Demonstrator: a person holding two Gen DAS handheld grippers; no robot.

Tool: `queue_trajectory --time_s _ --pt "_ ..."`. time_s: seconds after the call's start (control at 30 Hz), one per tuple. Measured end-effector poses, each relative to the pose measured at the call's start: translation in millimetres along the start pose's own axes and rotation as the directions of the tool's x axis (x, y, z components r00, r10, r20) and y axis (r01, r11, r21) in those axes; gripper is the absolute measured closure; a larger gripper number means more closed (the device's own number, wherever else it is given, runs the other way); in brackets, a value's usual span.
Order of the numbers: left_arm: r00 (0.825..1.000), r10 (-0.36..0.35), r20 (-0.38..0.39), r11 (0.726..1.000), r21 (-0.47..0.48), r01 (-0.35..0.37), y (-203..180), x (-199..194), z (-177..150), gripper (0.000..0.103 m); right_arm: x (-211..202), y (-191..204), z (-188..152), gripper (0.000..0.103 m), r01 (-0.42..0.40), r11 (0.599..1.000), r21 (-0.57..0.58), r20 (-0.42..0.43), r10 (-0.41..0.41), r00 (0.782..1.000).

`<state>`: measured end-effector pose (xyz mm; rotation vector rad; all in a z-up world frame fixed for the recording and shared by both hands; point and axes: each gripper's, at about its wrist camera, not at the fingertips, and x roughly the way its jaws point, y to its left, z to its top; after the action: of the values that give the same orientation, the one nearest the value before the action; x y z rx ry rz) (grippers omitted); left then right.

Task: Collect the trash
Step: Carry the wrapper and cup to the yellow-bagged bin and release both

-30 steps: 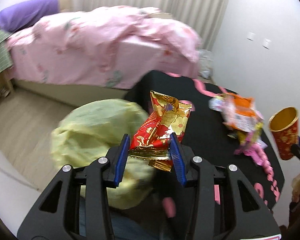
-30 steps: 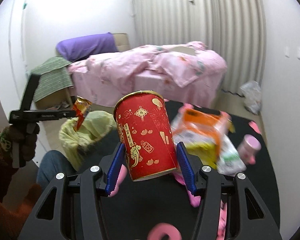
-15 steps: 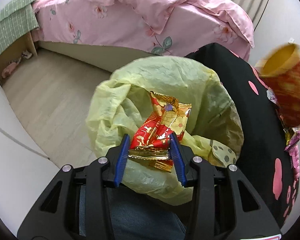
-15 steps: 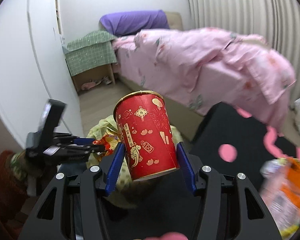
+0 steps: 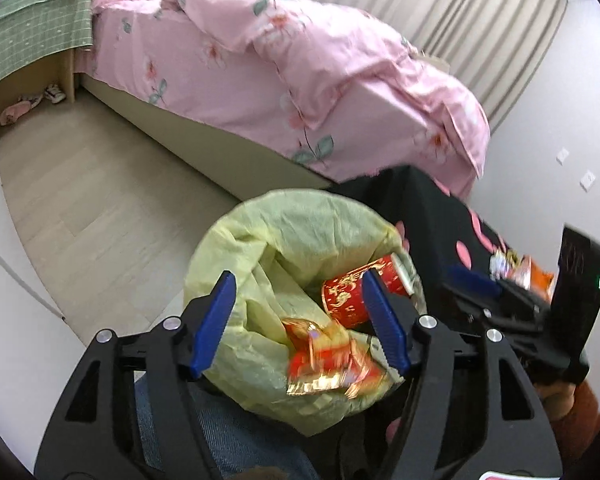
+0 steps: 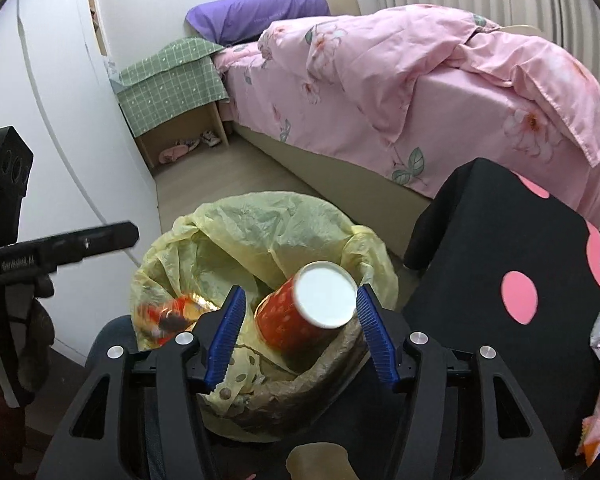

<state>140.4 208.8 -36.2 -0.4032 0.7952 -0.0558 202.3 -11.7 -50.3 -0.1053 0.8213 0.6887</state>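
Even indoor light, fisheye-warped edges, slight motion blur.

You see a black table (image 6: 480,240) with pink spots, and some snack packets (image 5: 520,268) lie on its far end. The yellow trash bag (image 6: 260,232) sits just beside it, over the light wood floor (image 5: 100,184).

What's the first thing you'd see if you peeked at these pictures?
A red paper cup tipped over inside the yellow trash bag, white bottom showing, between the opening jaws of the right gripper. A shiny red-and-gold wrapper drops into the same bag below the left gripper, also opening. Behind stands a bed with a pink flowered quilt.
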Motion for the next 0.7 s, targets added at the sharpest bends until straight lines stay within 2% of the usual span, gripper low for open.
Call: queue_trajectory --time_s 0.23,0.4,0.53,0.6,0.63,0.7 --pt "0.998 0.051 0.021 0.999 0.016 -0.052 -14 -5 0 0.039 -56 -16 -13 0.048 0.081 0.997 0.015 0.063 -0.082 0.995" --pt "1.0 0.001 0.003 0.997 0.072 -0.002 -43 0 -7 0.039 -113 -39 -31 0.048 0.182 0.983 0.035 0.102 -0.185 0.978" --pt "0.998 -0.066 -0.02 0.984 0.165 0.068 -88 9 -16 0.039 -165 -65 -60 0.048 0.272 0.958 0.094 0.128 -0.282 0.951" --pt "0.993 -0.107 -0.04 0.972 0.207 0.113 -112 14 -22 0.039 -186 -76 -76 0.048 0.329 0.938 0.109 0.137 -0.342 0.93" --pt "0.989 -0.137 -0.054 0.963 0.229 0.145 -126 17 -25 0.039 -201 -83 -87 0.048 0.372 0.92 0.123 0.141 -0.387 0.911" --pt "0.976 -0.2 -0.091 0.939 0.265 0.217 -153 25 -31 0.039 -221 -97 -103 0.048 0.411 0.899 0.153 0.142 -0.432 0.891"
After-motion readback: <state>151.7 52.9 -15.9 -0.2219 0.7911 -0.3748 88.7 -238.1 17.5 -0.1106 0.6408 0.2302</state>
